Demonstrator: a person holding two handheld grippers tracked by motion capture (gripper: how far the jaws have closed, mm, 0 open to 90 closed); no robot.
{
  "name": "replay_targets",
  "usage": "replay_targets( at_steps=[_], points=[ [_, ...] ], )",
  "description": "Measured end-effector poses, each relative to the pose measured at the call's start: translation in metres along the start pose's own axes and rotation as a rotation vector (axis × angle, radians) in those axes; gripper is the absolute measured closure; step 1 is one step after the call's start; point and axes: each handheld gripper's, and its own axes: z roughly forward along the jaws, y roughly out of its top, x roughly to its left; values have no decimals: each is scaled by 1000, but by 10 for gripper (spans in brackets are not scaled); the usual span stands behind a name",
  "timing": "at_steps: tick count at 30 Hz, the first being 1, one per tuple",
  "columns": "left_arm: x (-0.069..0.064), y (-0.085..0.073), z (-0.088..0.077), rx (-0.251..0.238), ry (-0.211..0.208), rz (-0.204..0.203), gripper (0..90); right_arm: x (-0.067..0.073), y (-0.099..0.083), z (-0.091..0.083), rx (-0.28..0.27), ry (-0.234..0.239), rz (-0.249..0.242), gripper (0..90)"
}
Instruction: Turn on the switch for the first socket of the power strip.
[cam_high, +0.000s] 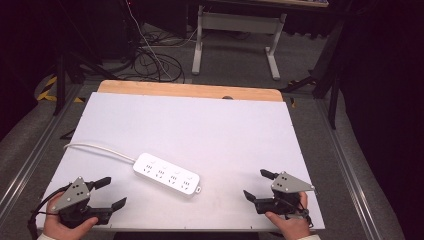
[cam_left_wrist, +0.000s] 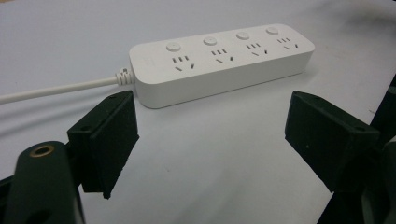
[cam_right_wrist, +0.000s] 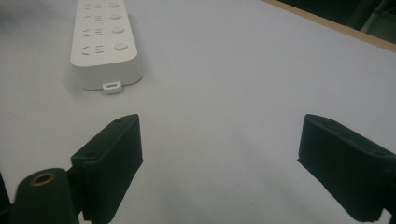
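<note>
At the near edge of the white worktop, you hold both tools low and ready: the left tool at the near left corner, the right tool at the near right, each with its jaws wide apart and nothing between them. Between the two and a little farther in lies the white power strip, flat on the sheet and set at a slant, sockets and buttons facing up. Its cable runs off from the far left end toward the left edge of the worktop; its small tab end points near and right, toward your right tool.

The left tool looks squarely at the strip's long side, the nearer approach of the two, so it seems best placed to lead. Judging from this, close across the narrow width of the body rather than its length, keep the jaws level with the sheet, and come in clear of the cable so it does not drag the strip round. Beyond the worktop's wooden far edge, a desk frame and loose wires sit on the floor.
</note>
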Motion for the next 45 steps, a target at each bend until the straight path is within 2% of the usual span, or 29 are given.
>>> replay_targets(
  at_steps=[11, 19, 26, 30, 37, 38, 45],
  points=[
    [0, 2, -3, 5, 7, 2, 212, 1, -1, 0, 1, -5, -7, 143],
    [-2, 4, -3, 17, 16, 21, 232, 1, -1, 0, -2, -7, -13, 143],
    [-1, 5, -4, 11, 3, -14, 245, 1, -1, 0, -2, -8, -13, 143],
    [-1, 8, -4, 7, -7, -51, 271, 1, -1, 0, -9, 2, -11, 140],
    [-1, 15, -3, 11, -4, -43, 316, 2, -1, 0, -2, 4, -20, 134],
    [1, 18, -3, 16, -5, -31, 321, 2, -1, 0, -1, 5, -21, 134],
    [2, 27, 1, 24, -10, -19, 328, 2, -2, 1, 5, 11, -21, 133]
  ],
)
